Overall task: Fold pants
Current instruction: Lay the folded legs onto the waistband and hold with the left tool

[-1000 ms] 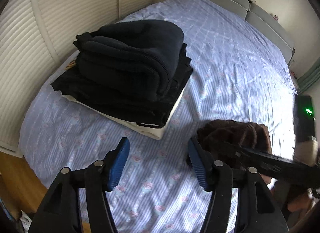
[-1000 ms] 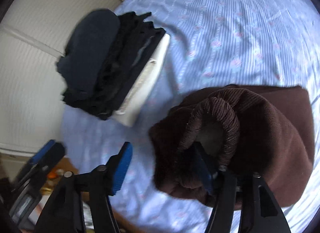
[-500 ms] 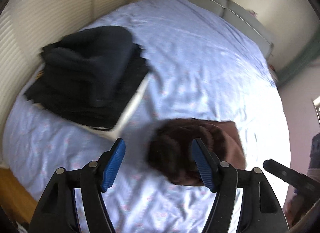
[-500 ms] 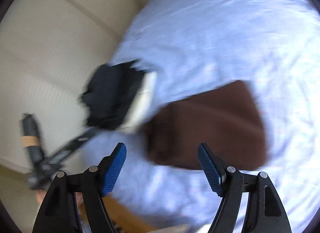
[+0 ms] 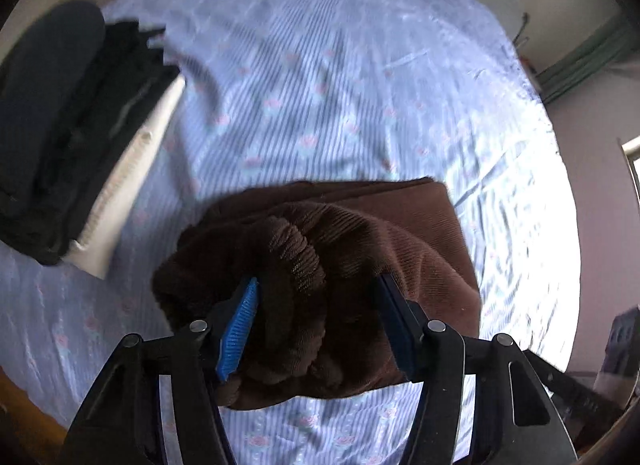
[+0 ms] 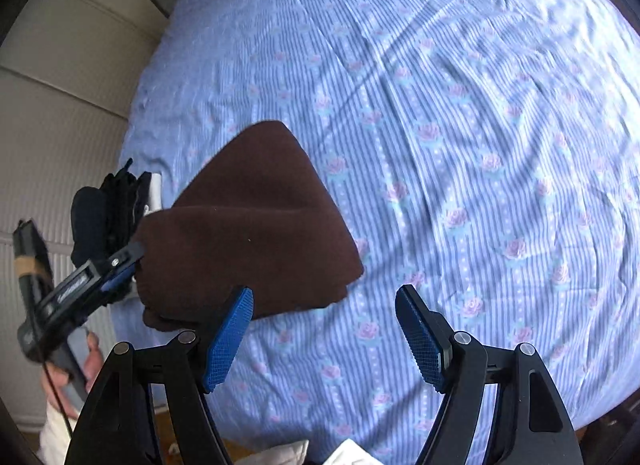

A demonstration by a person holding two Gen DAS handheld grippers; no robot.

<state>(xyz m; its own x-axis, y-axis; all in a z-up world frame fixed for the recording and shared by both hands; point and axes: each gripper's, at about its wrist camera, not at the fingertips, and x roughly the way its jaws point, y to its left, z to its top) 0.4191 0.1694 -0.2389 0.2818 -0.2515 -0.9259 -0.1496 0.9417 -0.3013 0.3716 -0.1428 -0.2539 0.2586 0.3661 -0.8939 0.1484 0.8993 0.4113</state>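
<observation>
Left gripper (image 5: 316, 325) sat wide open straddling the pants (image 5: 360, 233) waistband end, right gripper (image 6: 324, 337) open, empty, farther off.

Brown corduroy pants (image 5: 360, 233), folded into a compact bundle, lying on the bed's blue striped floral sheet (image 5: 320, 85) near its front edge. The ribbed elastic waistband (image 5: 296, 249) bulges up at the near end, rumpled and looped. The far end lies flat, with straight edges and a square corner. From the right wrist view the bundle (image 6: 256, 225) appears as a smooth wedge.
</observation>
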